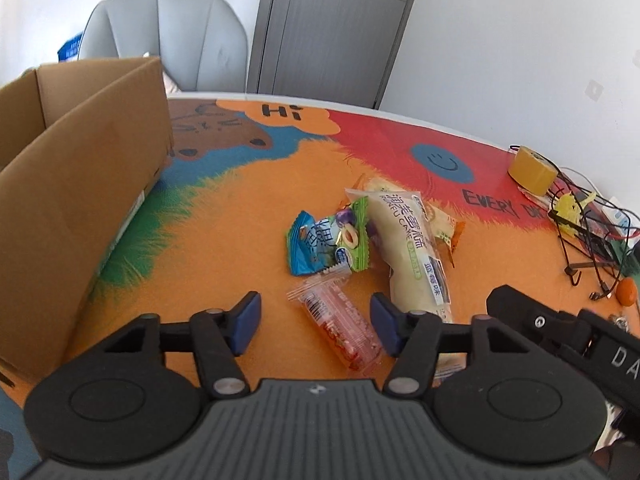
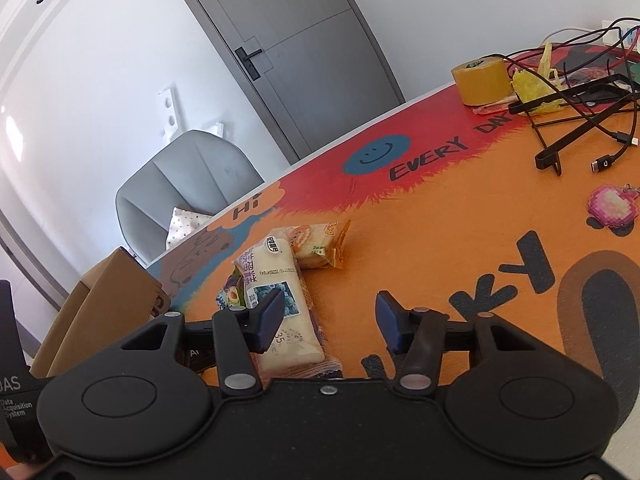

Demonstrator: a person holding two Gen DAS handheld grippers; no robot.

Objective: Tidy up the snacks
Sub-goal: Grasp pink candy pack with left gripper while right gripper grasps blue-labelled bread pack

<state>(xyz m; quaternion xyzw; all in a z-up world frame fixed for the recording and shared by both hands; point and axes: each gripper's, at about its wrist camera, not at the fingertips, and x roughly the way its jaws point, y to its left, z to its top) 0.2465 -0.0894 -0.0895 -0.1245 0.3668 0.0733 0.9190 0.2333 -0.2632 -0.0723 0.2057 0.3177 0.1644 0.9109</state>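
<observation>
We see a table (image 1: 248, 208) covered with a bright cartoon cloth in orange, red and blue, and behind it a grey door (image 1: 332, 28) and a grey chair (image 1: 168, 36) by white walls. On the left side of the table stands an open cardboard box (image 1: 80, 168). Near the middle of the table lies a small heap of snacks: a long white cake packet (image 1: 408, 248), a blue packet (image 1: 308, 248) with a green packet (image 1: 352, 236) partly on top of it, and an orange packet (image 2: 320, 244) behind the cake. A clear pink packet (image 1: 340, 324) lies closest to us, apart from the box. Our left gripper (image 1: 316, 320) is over this pink packet; the jaws stand apart on both sides of it and the blue pads do not press it. Our right gripper (image 2: 330, 318) is also open, and nothing is held; its left finger is in front of the white cake packet. At the right side are a roll of brown tape (image 1: 532, 170) and black cables (image 1: 588, 232)
</observation>
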